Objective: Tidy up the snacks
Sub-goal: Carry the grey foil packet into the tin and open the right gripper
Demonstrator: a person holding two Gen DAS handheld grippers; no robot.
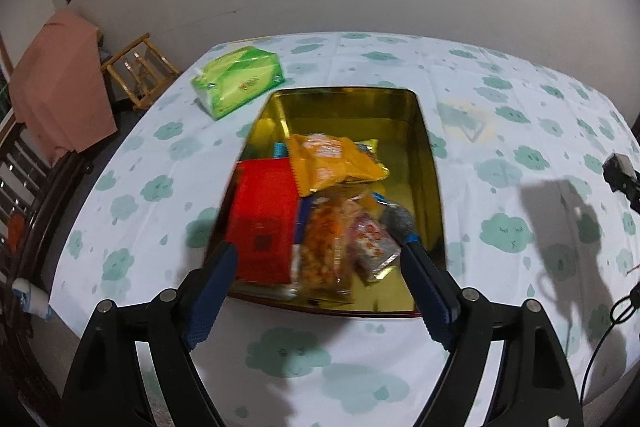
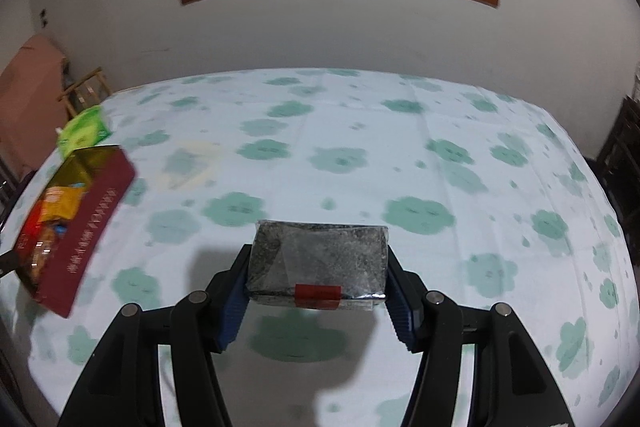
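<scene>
The right tongs pinch a dark, clear-wrapped snack block by its two short sides, lifted above the bench, well right of the gold-lined tin. The glossy film looks slippery, so the block could likely twist or slide out during the carry. The left tongs gape wide and empty over the tin's near end, above the red packet and peanut bag; both tongs could collide there.
</scene>
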